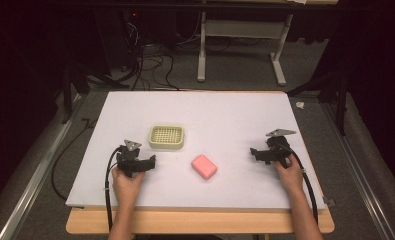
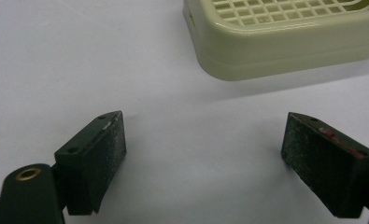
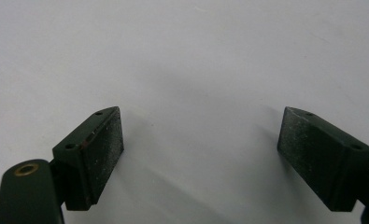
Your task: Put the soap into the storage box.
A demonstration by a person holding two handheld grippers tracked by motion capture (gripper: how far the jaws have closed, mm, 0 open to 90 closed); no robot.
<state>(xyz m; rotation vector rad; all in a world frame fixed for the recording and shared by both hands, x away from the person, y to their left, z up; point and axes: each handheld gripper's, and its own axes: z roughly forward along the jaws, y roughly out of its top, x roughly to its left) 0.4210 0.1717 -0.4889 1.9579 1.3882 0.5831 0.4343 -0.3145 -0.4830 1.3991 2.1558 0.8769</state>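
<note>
On the white tabletop (image 1: 210, 107): cream grid tray (image 1: 166, 137) left of centre, pink soap bar (image 1: 204, 166) just right and nearer. Left tongs (image 1: 137, 162) near the tray, jaws wide, nothing between. Right tongs (image 1: 268, 154) well apart at the right side, jaws wide too, holding nothing.

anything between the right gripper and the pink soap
Nothing: in the high view only bare white table lies between the right gripper and the pink soap; the right gripper view shows bare surface ahead too.
</note>
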